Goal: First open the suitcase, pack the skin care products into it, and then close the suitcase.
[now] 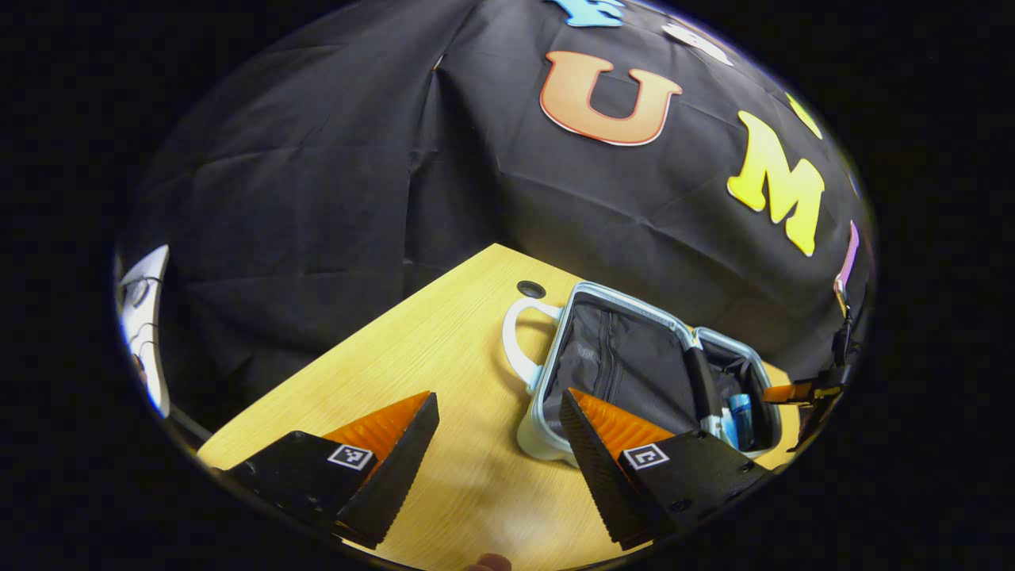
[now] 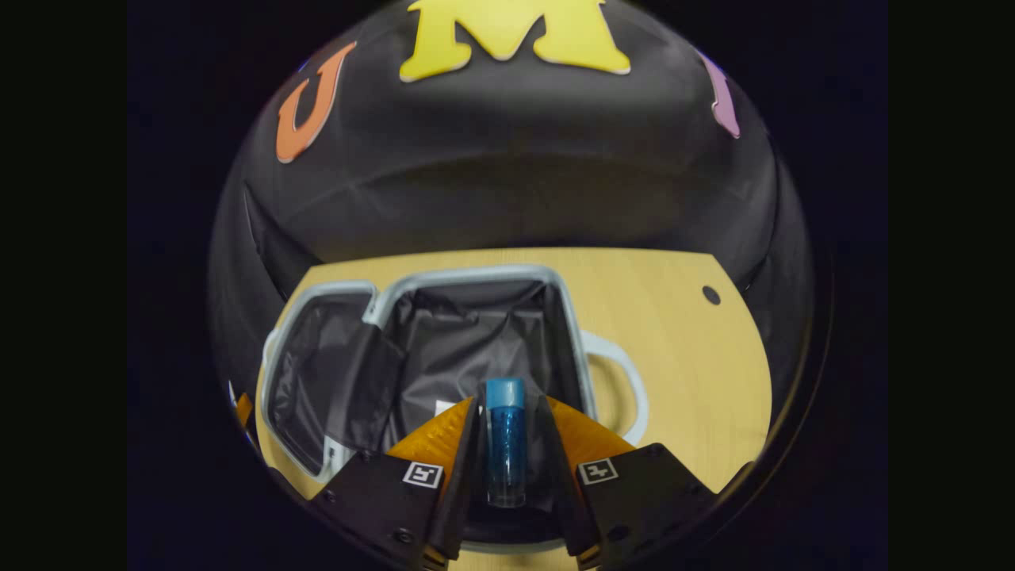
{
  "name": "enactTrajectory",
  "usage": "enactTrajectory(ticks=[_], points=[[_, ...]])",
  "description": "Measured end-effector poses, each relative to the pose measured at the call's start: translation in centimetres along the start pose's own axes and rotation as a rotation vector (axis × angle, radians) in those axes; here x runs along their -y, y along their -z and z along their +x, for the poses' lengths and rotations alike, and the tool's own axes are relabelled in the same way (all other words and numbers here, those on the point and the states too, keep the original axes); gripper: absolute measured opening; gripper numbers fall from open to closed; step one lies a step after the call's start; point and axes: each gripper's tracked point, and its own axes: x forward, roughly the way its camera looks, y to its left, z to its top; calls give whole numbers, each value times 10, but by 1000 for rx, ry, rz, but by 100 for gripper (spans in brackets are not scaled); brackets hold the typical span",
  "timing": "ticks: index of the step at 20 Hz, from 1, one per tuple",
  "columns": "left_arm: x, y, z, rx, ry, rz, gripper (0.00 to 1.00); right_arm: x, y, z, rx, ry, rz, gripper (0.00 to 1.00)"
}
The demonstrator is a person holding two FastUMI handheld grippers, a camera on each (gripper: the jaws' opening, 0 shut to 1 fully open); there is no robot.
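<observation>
Table (image 2: 674, 333): pale wood-grain top, smooth, with a small round dark hole near its far edge.
Suitcase (image 2: 468, 277): small hard shell with a rounded pale rim, lying open flat on the table; both halves lined with wrinkled black fabric (a zip line runs down one lining in the left gripper view).
Suitcase handle (image 1: 515, 341): pale rounded loop, sticking out from the suitcase's side over the table.
Bottle (image 2: 505, 444): slim cylinder, clear with glittery blue contents and a solid blue cap; it hangs over the nearer half of the suitcase.
Suitcase contents: in the left gripper view a blue-capped item stands in the suitcase's far half, partly hidden by the rim; cannot tell whether it touches the lining.
Right gripper (image 2: 507, 452): tilted down into the suitcase, jaws narrow, both fingers pressed on the bottle's sides.
Left gripper (image 1: 499, 452): over bare table just beside the suitcase's handle side, jaws wide, nothing between them.
</observation>
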Motion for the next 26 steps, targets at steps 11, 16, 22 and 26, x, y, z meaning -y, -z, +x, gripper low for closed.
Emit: enactTrajectory(ticks=[11,16,22,26], points=[[3,12,103,-129,193,-415,97,98,-102,-179,317,78,-23,73],[7,7,122,-137,231,-404,91,113,-97,-221,347,113,-46,74],[18,10,124,-171,287,-477,34,107,-89,-236,367,95,-63,74],[21,5,126,-155,289,-439,15,113,-87,-244,373,102,-78,74]])
